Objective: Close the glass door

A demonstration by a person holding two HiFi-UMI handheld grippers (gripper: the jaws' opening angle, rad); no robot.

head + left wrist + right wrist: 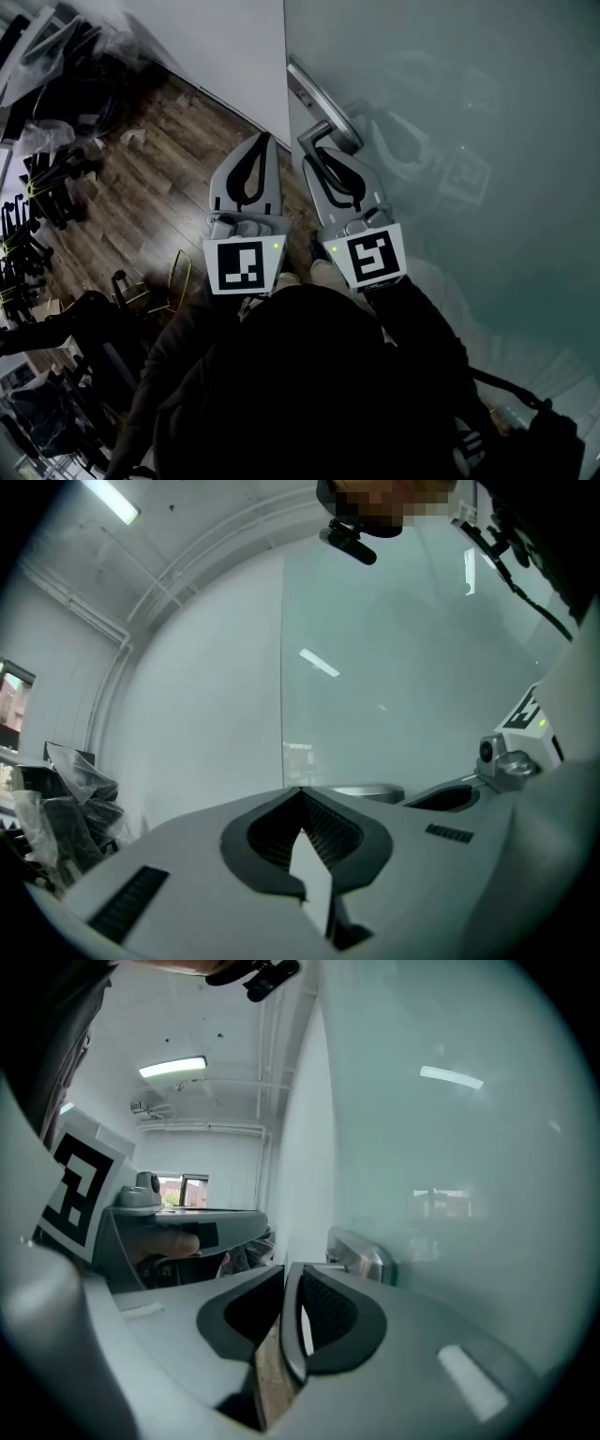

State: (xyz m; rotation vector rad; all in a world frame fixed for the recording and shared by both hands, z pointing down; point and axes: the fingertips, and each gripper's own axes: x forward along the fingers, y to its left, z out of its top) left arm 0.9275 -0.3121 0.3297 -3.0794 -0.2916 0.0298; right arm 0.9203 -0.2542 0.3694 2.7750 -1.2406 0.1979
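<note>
Jaws pinched together and empty on left gripper and right gripper. Right tip sits just beside the handle at the glass door edge; I push steadily there, I judge.

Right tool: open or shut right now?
Shut. In the right gripper view the right tool shows its jaws meeting at the tips, nothing between them; the door handle lies just beyond, ungripped.

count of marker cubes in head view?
2: one black-and-white square-marker cube on the left gripper, another on the right gripper. Faint copies in the frosted glass door are reflections.
</note>
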